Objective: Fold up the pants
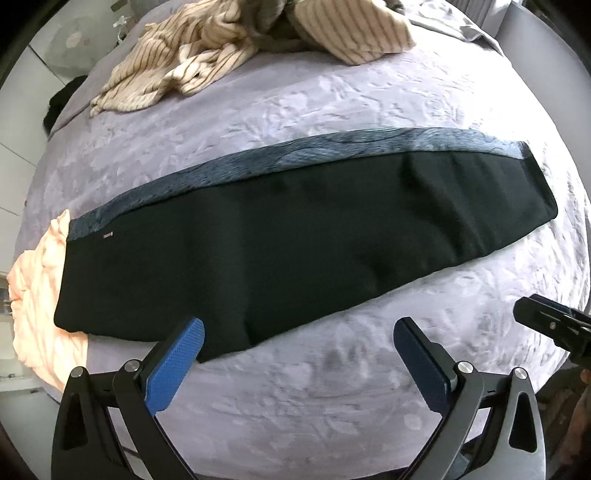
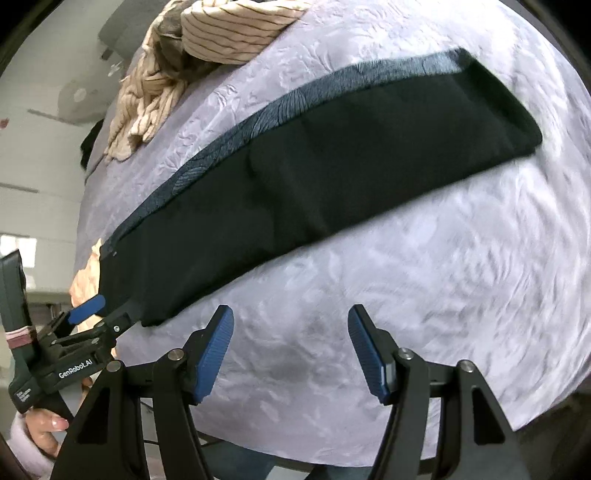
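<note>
Black pants [image 1: 280, 236] lie flat and lengthwise across the lilac bedspread [image 1: 332, 103], folded leg on leg, with a blue patterned strip [image 1: 258, 160] along their far edge. They also show in the right wrist view [image 2: 332, 162]. My left gripper [image 1: 299, 332] is open and empty, just above the near edge of the pants at their left part; it also shows in the right wrist view [image 2: 107, 312]. My right gripper [image 2: 291, 321] is open and empty over bare bedspread [image 2: 443, 277], near the pants' near edge; its tip shows in the left wrist view [image 1: 550, 325].
A striped beige cloth heap [image 1: 207, 51] and pillow [image 1: 354, 29] lie at the far side of the bed. A peach cloth [image 1: 40, 291] lies under the left end of the pants. The bed's left edge and a white floor lie beyond.
</note>
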A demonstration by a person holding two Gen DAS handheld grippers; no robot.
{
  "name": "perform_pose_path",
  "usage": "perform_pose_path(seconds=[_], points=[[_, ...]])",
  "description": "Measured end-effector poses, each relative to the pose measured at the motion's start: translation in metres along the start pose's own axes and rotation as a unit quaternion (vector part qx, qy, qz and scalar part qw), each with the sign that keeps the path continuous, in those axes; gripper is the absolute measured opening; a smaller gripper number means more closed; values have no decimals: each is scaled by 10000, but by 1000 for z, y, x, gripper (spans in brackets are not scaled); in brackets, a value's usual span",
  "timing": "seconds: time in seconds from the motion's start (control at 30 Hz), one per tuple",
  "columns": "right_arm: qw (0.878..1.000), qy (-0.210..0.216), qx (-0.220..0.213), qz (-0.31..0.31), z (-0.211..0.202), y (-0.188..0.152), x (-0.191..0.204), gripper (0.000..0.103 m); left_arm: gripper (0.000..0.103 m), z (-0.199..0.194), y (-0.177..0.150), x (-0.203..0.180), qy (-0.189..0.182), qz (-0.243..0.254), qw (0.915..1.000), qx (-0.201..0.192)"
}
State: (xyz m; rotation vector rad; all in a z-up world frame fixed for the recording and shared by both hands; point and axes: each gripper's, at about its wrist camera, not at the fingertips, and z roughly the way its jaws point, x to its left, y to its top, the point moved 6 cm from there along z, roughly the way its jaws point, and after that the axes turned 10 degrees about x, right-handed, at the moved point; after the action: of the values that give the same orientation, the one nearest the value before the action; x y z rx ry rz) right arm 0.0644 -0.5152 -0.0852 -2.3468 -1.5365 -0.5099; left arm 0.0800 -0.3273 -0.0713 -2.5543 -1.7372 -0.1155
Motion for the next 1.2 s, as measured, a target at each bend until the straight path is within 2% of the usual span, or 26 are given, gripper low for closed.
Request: perform_pose_path(seconds=[0.3, 0.53, 0.83, 1.0, 1.2], points=[[9995, 243, 36, -188, -16, 18, -33, 69, 103, -7, 2, -36, 246, -97, 9996, 75], [9992, 361, -177, 7, -34, 32, -56, 69, 103, -11, 15, -59, 373, 199, 9991, 48], [9974, 330, -357, 529, -41, 41, -92, 70, 103, 2, 40, -90, 187, 566, 9981, 157], [9953, 291, -482, 782, -47, 42, -112, 70, 103, -12, 59, -114, 66, 816, 9966, -37], [9905, 263, -881, 1022, -66, 54, -136, 70, 103, -22, 89, -135, -62, 829, 9960, -313]])
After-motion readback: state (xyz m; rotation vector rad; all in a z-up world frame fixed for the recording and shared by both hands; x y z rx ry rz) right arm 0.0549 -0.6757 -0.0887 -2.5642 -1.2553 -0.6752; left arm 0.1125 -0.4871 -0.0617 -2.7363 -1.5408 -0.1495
